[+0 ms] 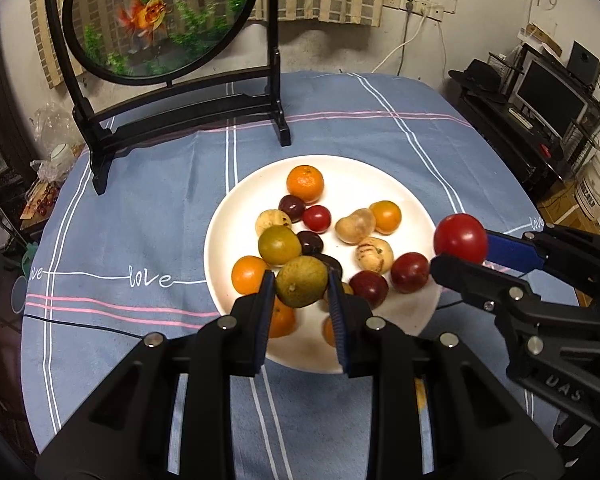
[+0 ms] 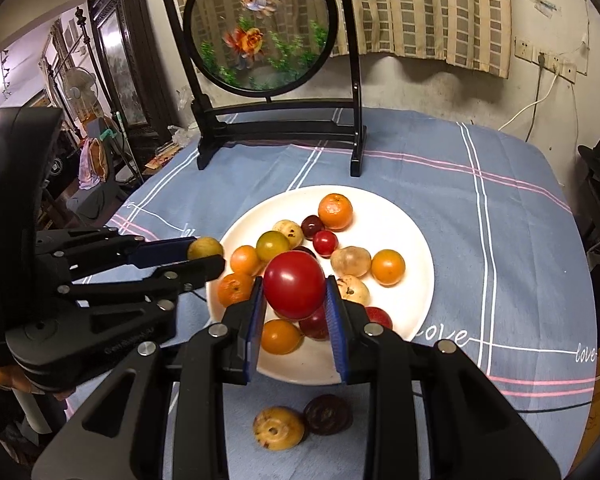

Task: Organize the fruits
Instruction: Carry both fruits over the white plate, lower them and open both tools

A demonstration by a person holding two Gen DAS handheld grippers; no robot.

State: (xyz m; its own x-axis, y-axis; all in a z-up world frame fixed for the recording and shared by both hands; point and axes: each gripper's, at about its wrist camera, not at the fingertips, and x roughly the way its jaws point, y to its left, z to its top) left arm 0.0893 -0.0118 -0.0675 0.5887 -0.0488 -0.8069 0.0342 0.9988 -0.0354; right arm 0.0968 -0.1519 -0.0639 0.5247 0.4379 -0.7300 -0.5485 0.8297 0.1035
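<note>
Hovering over white plate (image 1: 236,216): left claw (image 1: 301,286) pinching green citrus (image 1: 301,286) above plate's near-left edge; right claw (image 2: 295,290) pinching red tomato (image 2: 295,290) above near-right fruit pile.

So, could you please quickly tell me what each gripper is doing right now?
Left gripper: closed on a round green-yellow citrus fruit.
Right gripper: closed on a round glossy red tomato.
</note>
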